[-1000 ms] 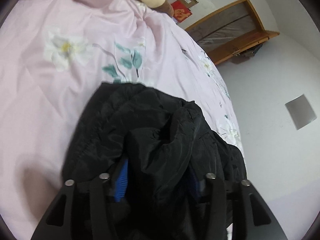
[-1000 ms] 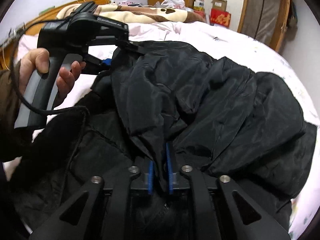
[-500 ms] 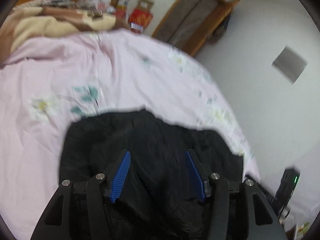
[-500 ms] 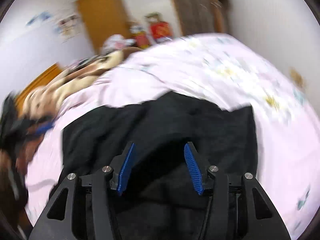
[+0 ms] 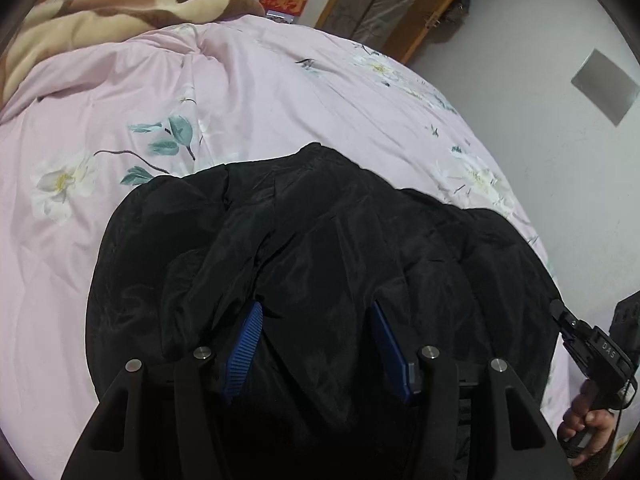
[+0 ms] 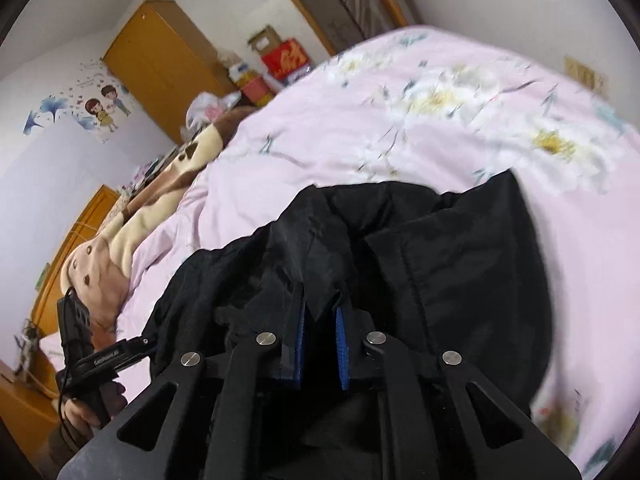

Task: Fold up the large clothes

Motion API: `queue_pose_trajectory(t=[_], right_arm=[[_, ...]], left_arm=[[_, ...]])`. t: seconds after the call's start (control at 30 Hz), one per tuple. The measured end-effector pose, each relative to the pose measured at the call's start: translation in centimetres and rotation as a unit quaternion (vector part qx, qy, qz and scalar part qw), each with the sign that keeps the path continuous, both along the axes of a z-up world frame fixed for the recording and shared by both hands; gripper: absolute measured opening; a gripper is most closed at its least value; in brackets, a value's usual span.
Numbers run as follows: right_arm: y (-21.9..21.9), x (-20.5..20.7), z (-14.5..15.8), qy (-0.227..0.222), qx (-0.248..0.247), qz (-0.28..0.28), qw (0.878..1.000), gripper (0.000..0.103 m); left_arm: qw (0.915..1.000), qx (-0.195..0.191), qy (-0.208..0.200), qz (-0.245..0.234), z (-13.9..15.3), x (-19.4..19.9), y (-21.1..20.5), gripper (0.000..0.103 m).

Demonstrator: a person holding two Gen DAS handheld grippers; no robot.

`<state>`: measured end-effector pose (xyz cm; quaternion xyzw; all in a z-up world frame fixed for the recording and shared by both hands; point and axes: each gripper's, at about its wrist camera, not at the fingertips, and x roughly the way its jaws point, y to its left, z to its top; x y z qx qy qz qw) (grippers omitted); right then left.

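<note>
At the bottom of the right wrist view, my right hand-held gripper (image 6: 320, 322) has just been closing, and its blue pads (image 6: 298, 344) now stand narrow with a flap of the black jacket (image 6: 452, 276) pinched between them, so I read it as clenched on the cloth. Low in the left wrist view, my left hand-held gripper (image 5: 316, 344) stands half spread with a thick ridge of that jacket (image 5: 320, 248) bulging up between the pads (image 5: 243, 354); whether they press it or merely straddle it I cannot tell. The jacket lies bunched on the pink floral bed cover (image 5: 248, 96), its far hem reaching toward the middle of both frames. To do this fold well, I judge I should confirm the left grip bites only one layer, then keep both corners level and taut so the slippery padded fabric does not sag or slide out. Farther off, at the upper left, a brown and cream blanket (image 5: 120, 12) lies on the bed, well apart from the jacket.
</note>
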<state>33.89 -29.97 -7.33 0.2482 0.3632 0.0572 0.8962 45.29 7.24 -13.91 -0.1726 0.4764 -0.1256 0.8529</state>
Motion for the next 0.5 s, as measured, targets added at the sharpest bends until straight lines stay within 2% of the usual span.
queue_pose_trajectory(t=[0.13,0.23,0.3,0.33,0.4,0.5], right_arm=[[-1.0,1.1,-4.1,0.044,0.018,-0.025,0.999,0.012],[-1.8,1.2,-5.2,0.045,0.054,-0.03,0.997,0.013],[-1.9,0.9,-4.4,0.039,0.055,-0.03,0.997,0.022],[-1.6,0.5,-3.4,0.035,0.034,-0.028,0.998,0.028],[-1.1,-0.3,-1.6,0.021,-0.004,-0.027,0.999,0.03],[1.3,-2.0,2.3,-0.041,-0.087,-0.01,0.995,0.034]], left_arm=[[0.9987,-0.042,0.019,0.02,-1.3,0.5,1.1,0.054],[0.9994,-0.027,0.016,0.014,-1.5,0.6,0.9,0.054],[0.9996,-0.018,0.013,0.016,-0.9,0.3,0.7,0.054],[0.9997,-0.017,0.006,0.017,-0.4,-0.1,0.7,0.054],[0.9996,-0.016,-0.015,0.016,1.1,-0.9,0.6,0.054],[0.9979,0.01,-0.063,0.009,4.1,-2.7,-0.1,0.054]])
